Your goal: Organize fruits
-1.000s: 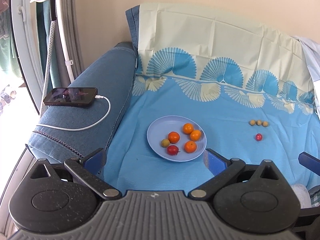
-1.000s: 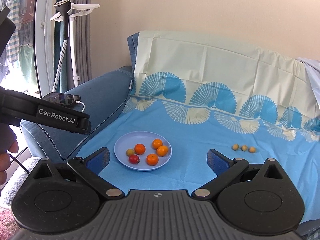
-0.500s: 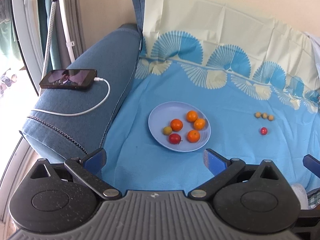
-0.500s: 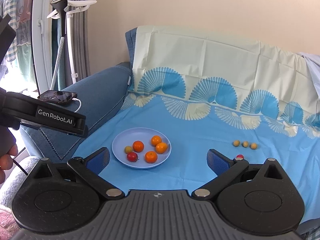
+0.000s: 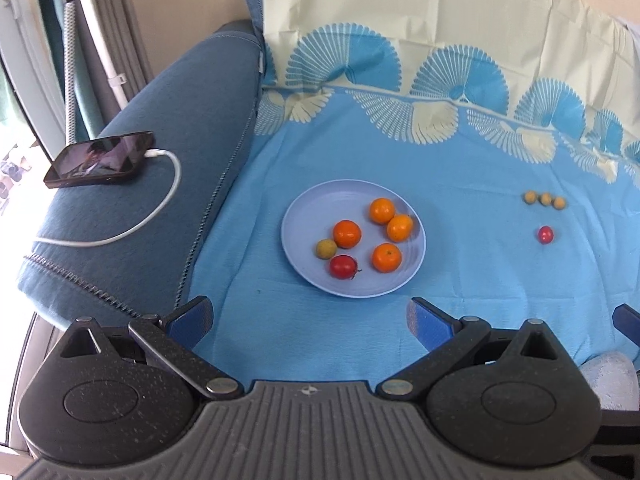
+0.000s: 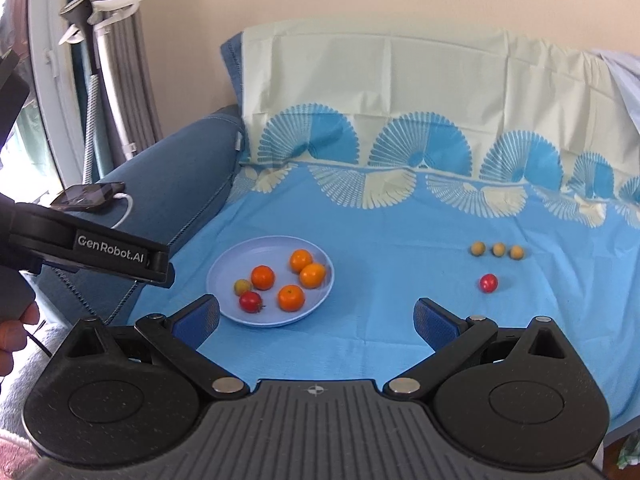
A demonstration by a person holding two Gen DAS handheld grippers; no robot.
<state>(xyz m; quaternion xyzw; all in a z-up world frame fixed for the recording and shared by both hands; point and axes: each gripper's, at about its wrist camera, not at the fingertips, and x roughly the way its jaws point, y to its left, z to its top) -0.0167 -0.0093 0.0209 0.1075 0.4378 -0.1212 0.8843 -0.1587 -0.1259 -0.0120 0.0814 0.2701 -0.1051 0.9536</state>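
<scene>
Both claws wide apart, holding nothing: left claw (image 5: 310,318) & right claw (image 6: 318,318). Plate (image 6: 228,268) w/ oranges sits just ahead, between the fingers. Red fruit (image 6: 488,282) & 3 small yellow ones (image 6: 498,249) lie ahead-right, prob. waiting to join the plate.

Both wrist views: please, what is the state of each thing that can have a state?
Left gripper: open, empty.
Right gripper: open, empty.
Plate: on the blue sheet, holds six fruits.
Four oranges: on the plate.
Red fruit: on the sheet, off the plate.
Three small yellow fruits: in a row on the sheet.
Phone: screen on, cable plugged in.
</scene>
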